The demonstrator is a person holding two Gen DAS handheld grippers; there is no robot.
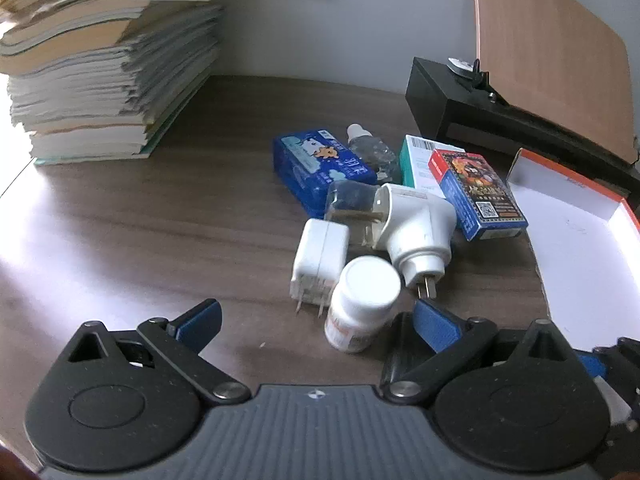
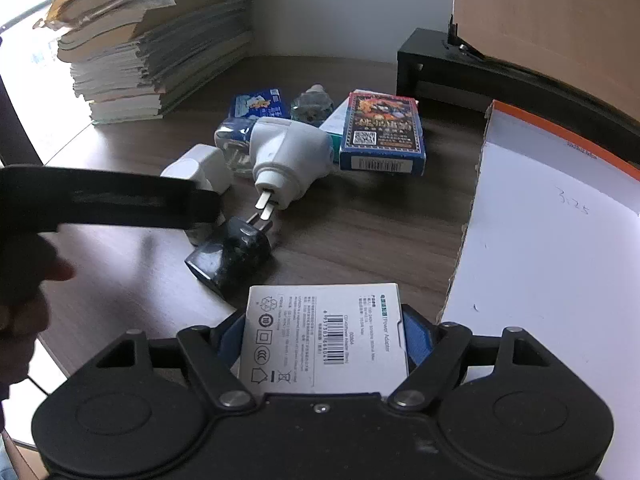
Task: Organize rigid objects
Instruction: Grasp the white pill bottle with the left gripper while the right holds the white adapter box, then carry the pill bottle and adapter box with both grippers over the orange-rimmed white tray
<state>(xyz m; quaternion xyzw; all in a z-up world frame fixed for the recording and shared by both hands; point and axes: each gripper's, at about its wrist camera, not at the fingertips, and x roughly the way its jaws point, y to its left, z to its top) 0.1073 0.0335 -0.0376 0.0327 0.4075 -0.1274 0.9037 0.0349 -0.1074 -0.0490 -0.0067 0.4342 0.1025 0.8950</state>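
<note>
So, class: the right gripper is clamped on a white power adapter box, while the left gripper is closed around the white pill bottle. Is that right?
Not quite. In the left wrist view the left gripper is open; the white pill bottle merely stands between its fingers. The right wrist view does show the right gripper clamped on the white power adapter box.

A white power-adapter box (image 2: 324,336), printed face up with barcode and symbols, is clamped between the right tongs (image 2: 325,340) above the desk (image 2: 360,236). Ahead of it a black plug adapter (image 2: 230,258) is seen lying on its side, its prongs touching those of a large white plug (image 2: 286,156). Clustered around are a small white charger (image 1: 320,258), a white pill bottle (image 1: 362,304), a blue tissue pack (image 1: 320,164), a clear dropper bottle (image 1: 370,150), a teal-white carton (image 1: 420,162) and a card box (image 1: 478,194).
</note>
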